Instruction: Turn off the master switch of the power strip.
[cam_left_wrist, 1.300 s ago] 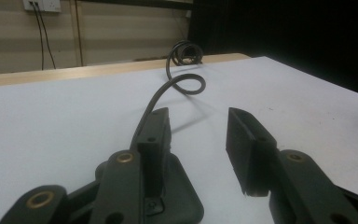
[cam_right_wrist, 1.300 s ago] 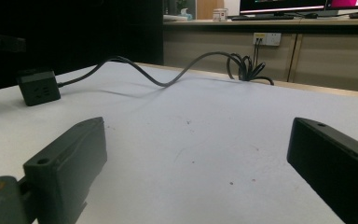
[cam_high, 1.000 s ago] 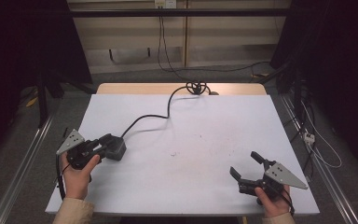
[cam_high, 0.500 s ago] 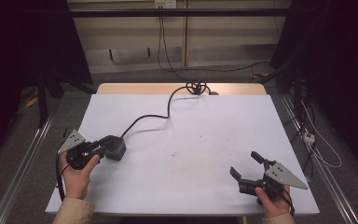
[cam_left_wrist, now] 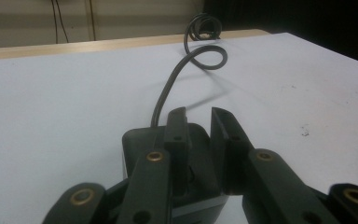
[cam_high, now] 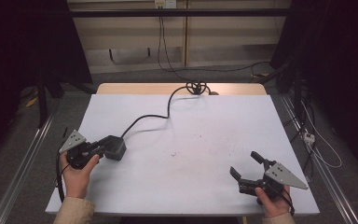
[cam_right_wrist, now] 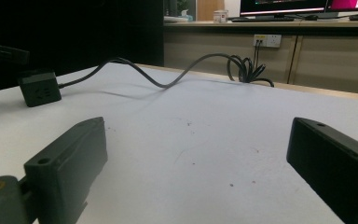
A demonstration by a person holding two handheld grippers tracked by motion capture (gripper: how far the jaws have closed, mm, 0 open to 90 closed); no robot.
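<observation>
A black power cube (cam_high: 115,147) lies at the left of the white table (cam_high: 223,126), and its black cable (cam_high: 149,116) runs to the far edge. My left gripper (cam_high: 103,148) reaches it from the left. In the left gripper view my left gripper (cam_left_wrist: 198,116) has just been closing to a narrow gap over the near part of the power cube (cam_left_wrist: 137,144). Whether the pads press on it is hidden. My right gripper (cam_high: 243,162) rests near the front right edge with jaws wide apart. The right gripper (cam_right_wrist: 198,135) holds nothing, and the power cube (cam_right_wrist: 39,87) sits far off at its left.
The cable coils (cam_high: 196,87) on the wooden strip at the table's far edge. Beyond stand low cabinets with wall sockets (cam_right_wrist: 268,40). More cables lie on the floor at the right (cam_high: 317,144). Metal rails run along both sides of the table.
Hands, cube and cable keep their places across the high-view frames. The left gripper's closing is too small to make out from above.
</observation>
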